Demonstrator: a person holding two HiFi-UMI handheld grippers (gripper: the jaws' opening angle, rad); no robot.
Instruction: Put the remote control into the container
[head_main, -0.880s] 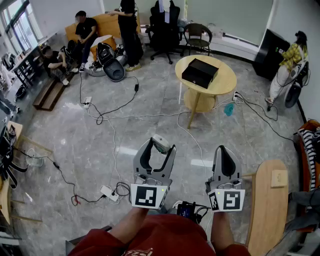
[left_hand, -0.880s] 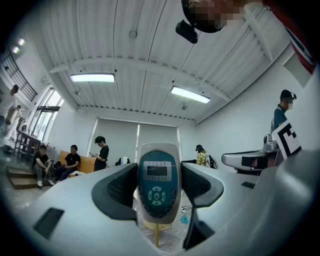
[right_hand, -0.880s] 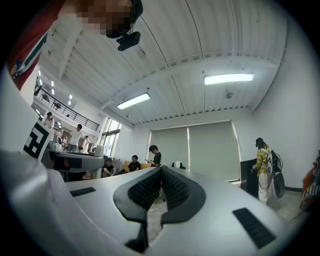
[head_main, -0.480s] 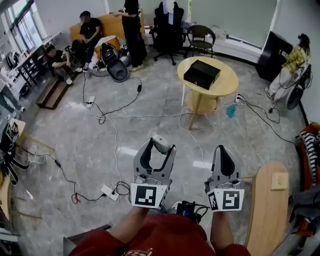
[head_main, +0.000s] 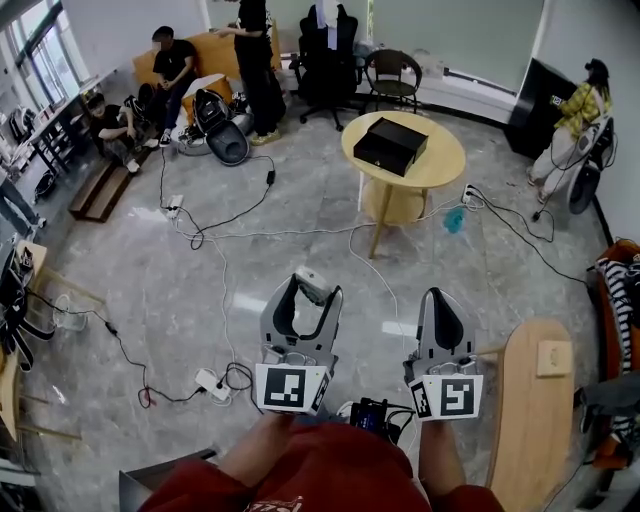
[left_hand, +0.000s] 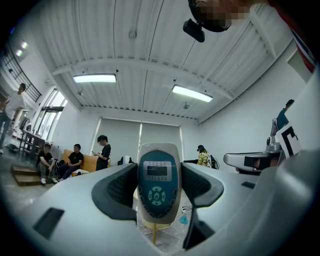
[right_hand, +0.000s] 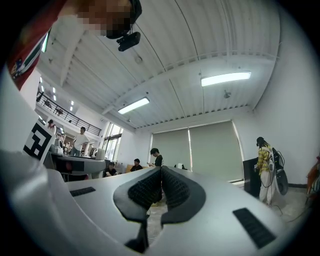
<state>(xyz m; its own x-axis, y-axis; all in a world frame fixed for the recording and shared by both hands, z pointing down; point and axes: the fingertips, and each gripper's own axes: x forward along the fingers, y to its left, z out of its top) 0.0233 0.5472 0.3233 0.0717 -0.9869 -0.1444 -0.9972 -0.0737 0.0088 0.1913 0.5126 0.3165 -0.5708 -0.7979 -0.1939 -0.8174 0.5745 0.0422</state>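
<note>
Clamping the left claw on the remote control, pads pressing its two sides, keypad and small screen facing the camera, top end sticking up past the jaw tips. Holding the right claw clenched on nothing, pads meeting flat. Hovering both claws side by side above the grey floor, on the near side of the round surface and well apart from it. Carrying the remote control well short of that surface. Resting on that surface, toward its left half, the black container. Lying on the floor, nearer than the surface, a white power strip. Standing beyond the surface, a black office chair.
</note>
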